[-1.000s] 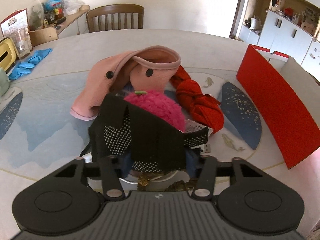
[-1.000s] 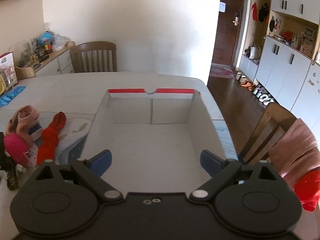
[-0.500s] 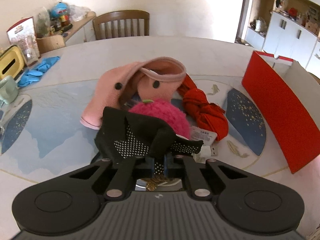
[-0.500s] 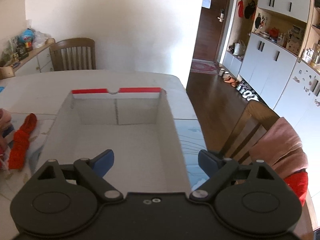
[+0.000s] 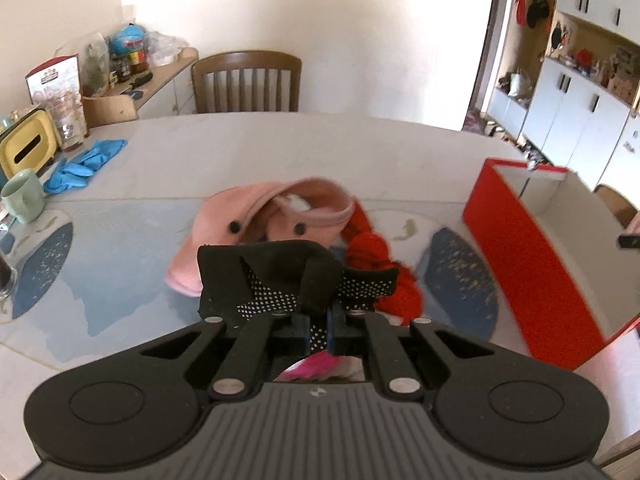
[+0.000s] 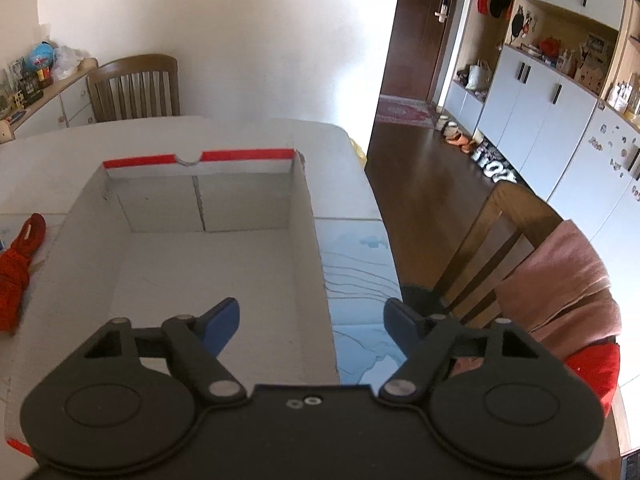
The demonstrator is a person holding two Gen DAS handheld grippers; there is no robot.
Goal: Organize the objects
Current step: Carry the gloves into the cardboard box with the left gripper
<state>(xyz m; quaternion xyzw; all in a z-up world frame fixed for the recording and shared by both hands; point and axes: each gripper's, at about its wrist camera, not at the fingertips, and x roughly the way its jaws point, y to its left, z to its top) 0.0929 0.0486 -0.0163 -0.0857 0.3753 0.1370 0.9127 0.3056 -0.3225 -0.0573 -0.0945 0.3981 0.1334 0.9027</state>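
My left gripper [image 5: 318, 330] is shut on a black cloth with white dots [image 5: 276, 276] and holds it above the table. Behind it lie a pink garment with dark buttons [image 5: 276, 216] and a red knotted cloth [image 5: 384, 268]; a magenta fuzzy thing [image 5: 316, 366] shows just under the fingers. The red-sided cardboard box [image 5: 524, 248] stands to the right. In the right wrist view my right gripper [image 6: 312, 326] hovers over the near right wall of that box [image 6: 312, 248]. Its jaws are closing, with the box wall below the gap and not pressed by the pads.
Blue gloves [image 5: 82, 162], a green mug [image 5: 22, 196] and a yellow box [image 5: 26, 152] sit at the table's left. One wooden chair [image 5: 246, 82] stands at the far side. Another chair draped with a pink towel [image 6: 560, 292] stands right of the table edge.
The left jaws shut on the black dotted cloth and lifted it off the pile. The right gripper moved right across the box to its right wall, and its jaws narrowed.
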